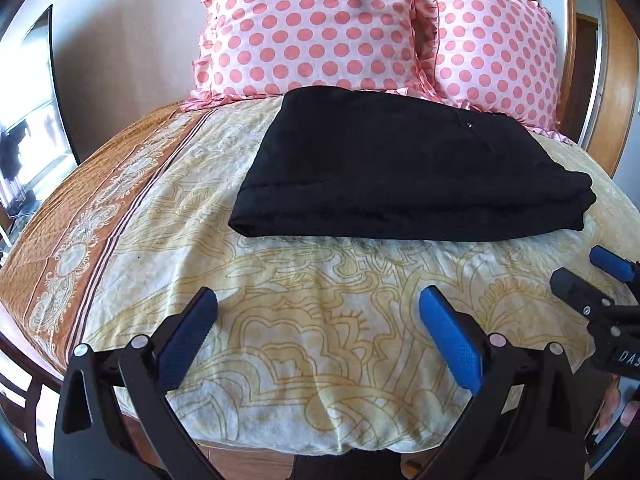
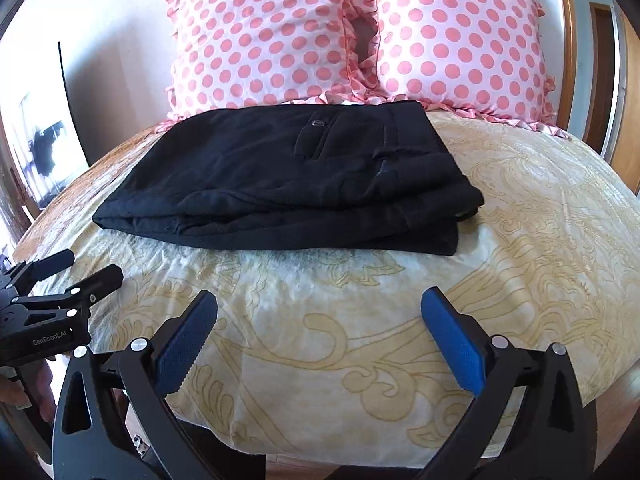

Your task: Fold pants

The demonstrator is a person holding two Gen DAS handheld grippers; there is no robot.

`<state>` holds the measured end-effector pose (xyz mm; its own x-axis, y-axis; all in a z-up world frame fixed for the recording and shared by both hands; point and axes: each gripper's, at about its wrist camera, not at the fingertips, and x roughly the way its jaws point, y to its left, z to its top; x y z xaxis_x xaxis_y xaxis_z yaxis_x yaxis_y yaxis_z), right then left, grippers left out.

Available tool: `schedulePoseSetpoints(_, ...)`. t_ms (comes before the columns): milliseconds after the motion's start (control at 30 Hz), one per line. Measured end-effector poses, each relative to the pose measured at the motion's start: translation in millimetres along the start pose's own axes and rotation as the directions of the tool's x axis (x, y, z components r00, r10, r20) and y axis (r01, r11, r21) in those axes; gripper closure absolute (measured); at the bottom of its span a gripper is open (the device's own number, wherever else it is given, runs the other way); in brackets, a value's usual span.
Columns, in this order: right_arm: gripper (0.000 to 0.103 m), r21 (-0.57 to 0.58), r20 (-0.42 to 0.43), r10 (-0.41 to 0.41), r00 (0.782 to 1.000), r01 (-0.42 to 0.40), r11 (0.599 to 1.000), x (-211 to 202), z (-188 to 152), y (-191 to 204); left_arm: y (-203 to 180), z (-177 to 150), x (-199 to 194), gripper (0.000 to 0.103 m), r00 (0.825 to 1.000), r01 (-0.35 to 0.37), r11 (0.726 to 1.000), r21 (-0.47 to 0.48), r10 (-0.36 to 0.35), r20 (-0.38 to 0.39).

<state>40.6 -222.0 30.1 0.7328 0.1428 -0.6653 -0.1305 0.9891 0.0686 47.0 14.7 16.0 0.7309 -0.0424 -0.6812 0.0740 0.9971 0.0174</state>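
Observation:
Black pants (image 1: 408, 168) lie folded into a flat rectangular stack on the bed, just in front of the pillows; they also show in the right wrist view (image 2: 288, 176), with a back pocket button on top. My left gripper (image 1: 320, 308) is open and empty, held above the bed's near edge, short of the pants. My right gripper (image 2: 320, 308) is open and empty too, beside the left one and also short of the pants. The right gripper shows at the right edge of the left wrist view (image 1: 592, 268); the left gripper shows at the left edge of the right wrist view (image 2: 88, 268).
The bed has a cream and yellow patterned cover (image 1: 320, 320) with an orange border (image 1: 80, 220) on the left. Two pink polka-dot pillows (image 1: 312, 28) (image 2: 460, 36) lean at the head. A wooden headboard and door (image 1: 616, 80) are at the right.

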Motion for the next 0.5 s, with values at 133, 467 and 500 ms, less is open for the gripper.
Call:
schedulePoseSetpoints(133, 0.001, -0.019, 0.001, -0.033, 0.999, 0.033, 0.999, 2.0, -3.8, 5.6, 0.1, 0.5, 2.2, 0.002, 1.0, 0.01, 1.0, 0.014, -0.01, 0.004)
schedulePoseSetpoints(467, 0.001, -0.007, 0.005, -0.062, 0.998, 0.062, 0.998, 3.1, -4.0, 7.1, -0.8, -4.0, 0.1, 0.002, 0.999, 0.003, 1.0, 0.006, -0.003, 0.036)
schedulePoseSetpoints(500, 0.001, -0.007, 0.007, -0.062, 0.998, 0.062, 0.998, 2.8, -4.5, 7.1, -0.7, -3.9, 0.0, 0.002, 0.999, 0.003, 1.0, 0.004, -0.003, 0.037)
